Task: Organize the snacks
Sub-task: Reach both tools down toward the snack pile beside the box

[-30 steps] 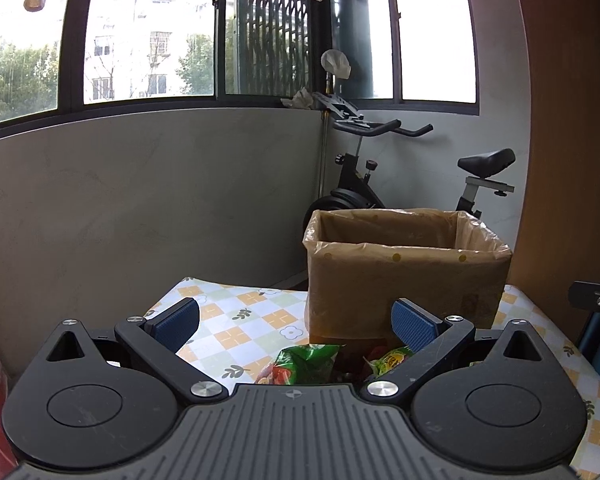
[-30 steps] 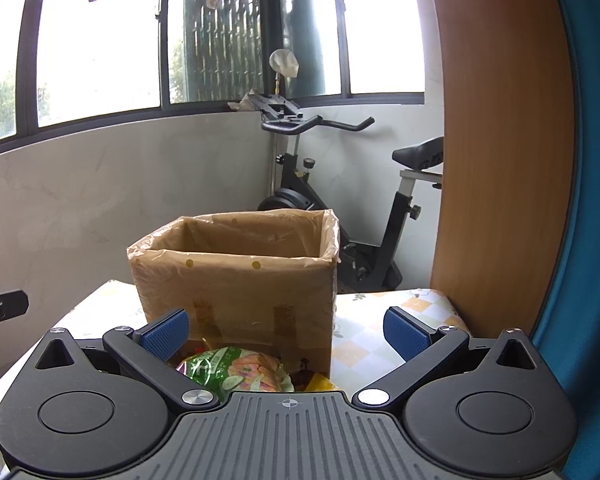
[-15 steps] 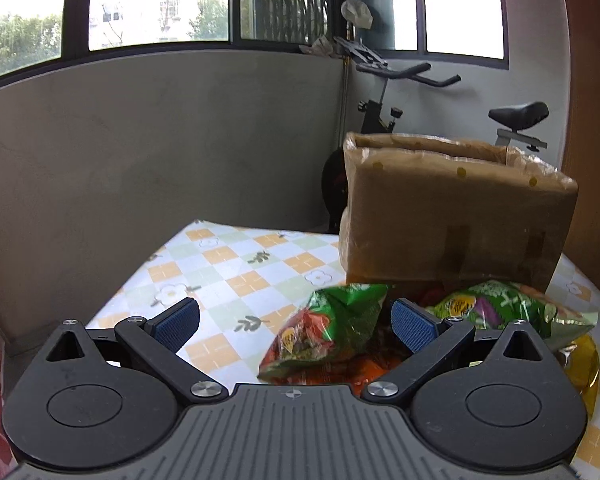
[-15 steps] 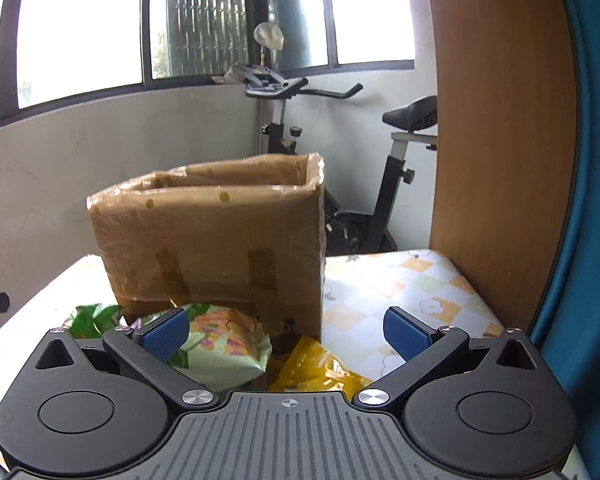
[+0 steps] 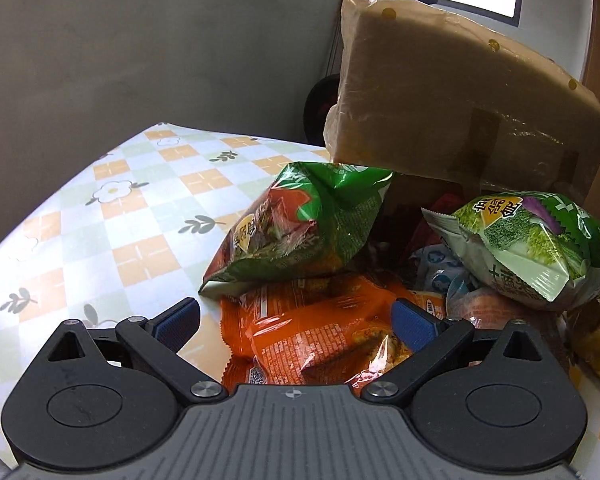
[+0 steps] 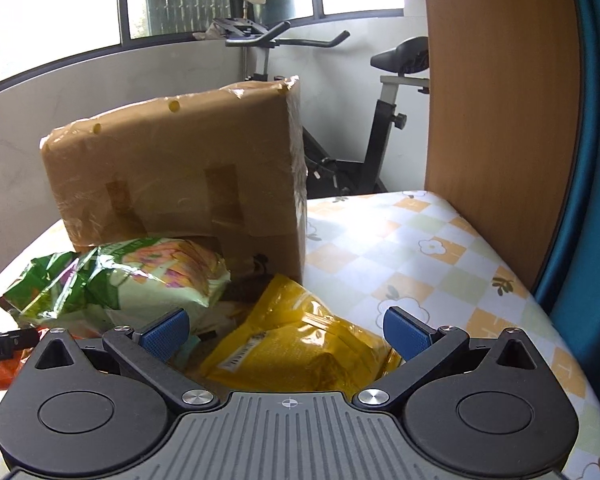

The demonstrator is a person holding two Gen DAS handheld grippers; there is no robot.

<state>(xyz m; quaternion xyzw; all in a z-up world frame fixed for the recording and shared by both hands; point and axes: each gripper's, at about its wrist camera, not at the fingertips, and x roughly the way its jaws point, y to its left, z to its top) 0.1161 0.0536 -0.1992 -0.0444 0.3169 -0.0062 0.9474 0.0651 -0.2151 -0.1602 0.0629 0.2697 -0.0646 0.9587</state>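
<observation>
Risk first: snacks lie heaped against the front of the cardboard box (image 6: 180, 176), overlapping, so pinching one foil bag likely drags or topples its neighbour; slick crinkly film may also slip out of a shallow pinch. The pale green broccoli bag (image 5: 536, 240) perches on top of smaller packets in front of the box and looks ready to slide off. The box itself could shift if nudged.

Left gripper (image 5: 296, 318): fingers spread wide, holding nothing. The orange packet (image 5: 316, 332) lies between and below its fingertips, in front of the box, partly under the green-red bag (image 5: 300, 224). Contact unclear.

Right gripper (image 6: 286, 330): fingers also apart, empty. The yellow pouch (image 6: 300, 344) sits between them, just before the box's right front corner, on the checkered tablecloth (image 6: 420, 248). Touching or not, cannot tell.
</observation>
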